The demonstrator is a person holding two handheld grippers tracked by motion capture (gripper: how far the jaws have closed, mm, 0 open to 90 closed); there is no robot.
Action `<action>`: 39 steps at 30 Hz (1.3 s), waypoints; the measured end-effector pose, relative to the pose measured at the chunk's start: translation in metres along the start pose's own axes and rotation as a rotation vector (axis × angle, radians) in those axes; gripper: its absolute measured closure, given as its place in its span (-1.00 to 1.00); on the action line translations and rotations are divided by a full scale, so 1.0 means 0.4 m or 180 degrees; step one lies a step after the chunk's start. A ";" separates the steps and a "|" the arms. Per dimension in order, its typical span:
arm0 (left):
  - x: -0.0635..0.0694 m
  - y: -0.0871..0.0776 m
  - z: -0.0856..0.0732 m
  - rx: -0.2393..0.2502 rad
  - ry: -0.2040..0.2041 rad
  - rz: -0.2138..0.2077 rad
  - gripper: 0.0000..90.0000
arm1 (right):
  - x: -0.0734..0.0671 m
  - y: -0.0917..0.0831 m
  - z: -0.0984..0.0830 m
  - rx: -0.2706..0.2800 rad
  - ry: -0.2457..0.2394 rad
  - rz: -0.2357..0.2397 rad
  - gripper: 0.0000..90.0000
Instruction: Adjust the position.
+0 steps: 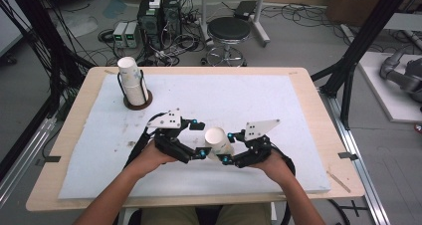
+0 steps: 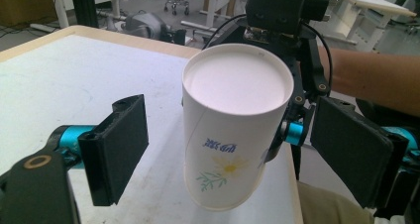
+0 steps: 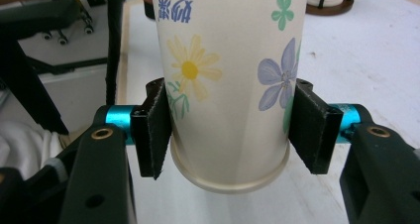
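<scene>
A paper cup (image 1: 217, 141) hangs in the air low over the white mat (image 1: 239, 93) near the front middle of the desk (image 1: 318, 105), between the two grippers. The right gripper (image 1: 230, 148) has it: in the right gripper view its two black pads (image 3: 154, 127) press on opposite sides of the cup (image 3: 230, 80) near the rim, squeezing the wall between the yellow daisy and the purple flower. The cup is turned so that its closed base faces the left gripper (image 1: 200, 139), and in the left gripper view that round white base (image 2: 236, 81) looks straight toward the camera, the blue print on the wall below it upside down. The left gripper (image 2: 228, 149) is wide open, its pads (image 2: 121, 144) well clear of the cup (image 2: 233, 130) on both sides with nothing touching them, though the cup lies between them. The person's hands (image 1: 154, 158) hold both grippers from the near edge, forearms coming in from below. At the far left of the mat a stack of cups (image 1: 130, 78) stands upright in a black wire holder (image 1: 138, 101) on a round brown base, well apart from the grippers.
</scene>
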State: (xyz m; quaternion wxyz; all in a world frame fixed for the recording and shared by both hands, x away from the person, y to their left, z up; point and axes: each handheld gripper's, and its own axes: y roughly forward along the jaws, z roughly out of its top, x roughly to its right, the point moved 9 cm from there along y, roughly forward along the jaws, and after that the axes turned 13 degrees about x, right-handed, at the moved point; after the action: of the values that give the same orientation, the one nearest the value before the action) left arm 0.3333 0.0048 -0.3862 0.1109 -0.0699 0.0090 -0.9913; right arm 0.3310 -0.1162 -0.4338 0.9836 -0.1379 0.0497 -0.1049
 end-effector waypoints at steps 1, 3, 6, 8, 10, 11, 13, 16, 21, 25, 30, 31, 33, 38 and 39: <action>0.000 -0.002 0.002 -0.0010 0.0005 -0.0006 -0.67 | 0.000 0.000 0.000 0.0000 0.0000 0.0000 -0.11; 0.000 -0.008 0.004 -0.0064 0.0042 -0.0009 -0.67 | 0.000 -0.001 0.000 -0.0086 -0.0026 -0.0005 -0.11; 0.003 -0.012 0.004 -0.0176 0.0080 -0.0057 -0.67 | 0.000 0.002 0.002 -0.0274 -0.0145 0.0026 -0.11; 0.004 -0.014 0.003 -0.0210 0.0086 -0.0068 -0.67 | 0.002 0.004 0.004 -0.0359 -0.0192 0.0027 -0.11; 0.005 -0.015 0.001 -0.0237 0.0087 -0.0078 -0.66 | 0.002 0.005 0.006 -0.0402 -0.0207 0.0036 -0.11; 0.004 -0.015 0.000 -0.0250 0.0078 -0.0074 -0.66 | 0.000 0.006 0.011 -0.0495 -0.0247 0.0063 -0.11; 0.004 -0.016 -0.001 -0.0265 0.0083 -0.0081 -0.66 | 0.000 0.006 0.013 -0.0557 -0.0279 0.0072 -0.11; 0.005 -0.016 -0.005 -0.0297 0.0084 -0.0108 -0.66 | -0.001 0.006 0.020 -0.0753 -0.0377 0.0107 -0.11; 0.009 -0.014 -0.010 -0.0344 0.0083 -0.0138 -0.66 | -0.004 0.004 0.037 -0.0925 -0.0479 0.0158 -0.12; 0.012 -0.013 -0.014 -0.0379 0.0085 -0.0163 -0.65 | -0.006 0.007 0.042 -0.1096 -0.0518 0.0172 -0.12; 0.017 -0.010 -0.021 -0.0453 0.0092 -0.0206 -0.62 | -0.011 0.016 0.042 -0.1257 -0.0573 0.0217 -0.12; 0.018 -0.008 -0.023 -0.0476 0.0100 -0.0220 -0.62 | -0.013 0.018 0.042 -0.1313 -0.0607 0.0231 -0.12; 0.021 -0.005 -0.027 -0.0511 0.0105 -0.0247 -0.60 | -0.017 0.024 0.044 -0.1407 -0.0644 0.0256 -0.13; 0.022 -0.002 -0.040 -0.0615 0.0129 -0.0283 -0.52 | -0.024 0.032 0.041 -0.1639 -0.0706 0.0291 -0.13; 0.022 -0.002 -0.040 -0.0615 0.0129 -0.0283 -0.49 | -0.024 0.033 0.041 -0.1651 -0.0715 0.0293 -0.13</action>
State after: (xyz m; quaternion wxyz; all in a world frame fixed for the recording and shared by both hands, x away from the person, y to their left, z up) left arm 0.3222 0.0038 -0.4006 0.0594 -0.0606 0.1036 -0.9910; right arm 0.3264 -0.0974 -0.4211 0.9186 -0.3933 -0.0282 -0.0280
